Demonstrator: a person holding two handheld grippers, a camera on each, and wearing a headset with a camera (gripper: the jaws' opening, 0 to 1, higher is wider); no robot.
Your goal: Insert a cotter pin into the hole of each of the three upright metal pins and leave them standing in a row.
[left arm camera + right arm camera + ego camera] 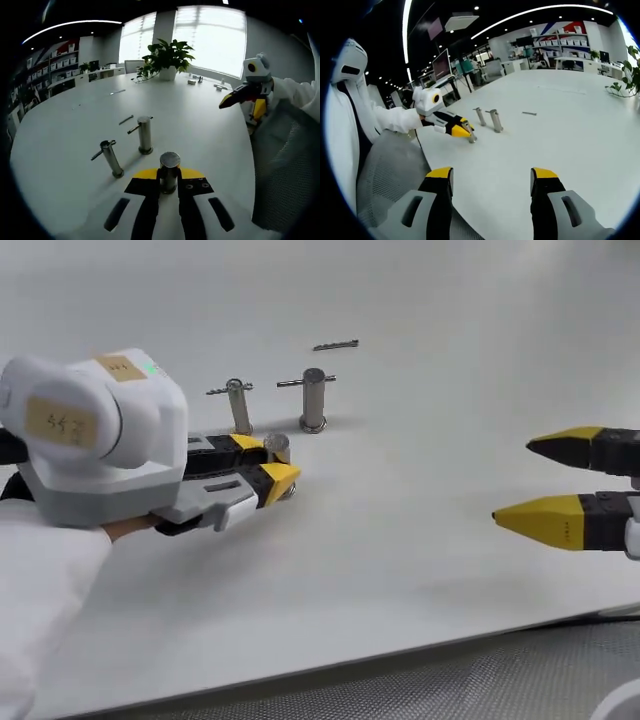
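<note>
Left gripper clamped on metal pin | right gripper apart | loose cotter pin beyond

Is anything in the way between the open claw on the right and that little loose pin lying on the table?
Nothing visible. Only bare table lies between the right claw and the loose cotter pin; the two upright metal pins stand off to the left of that path.

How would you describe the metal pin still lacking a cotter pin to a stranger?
On the white table, find the three upright metal pins. Take the one nearest the person, the gripped pin, clamped in the left gripper. Its two neighbours each carry a cotter pin; it carries none.
</note>
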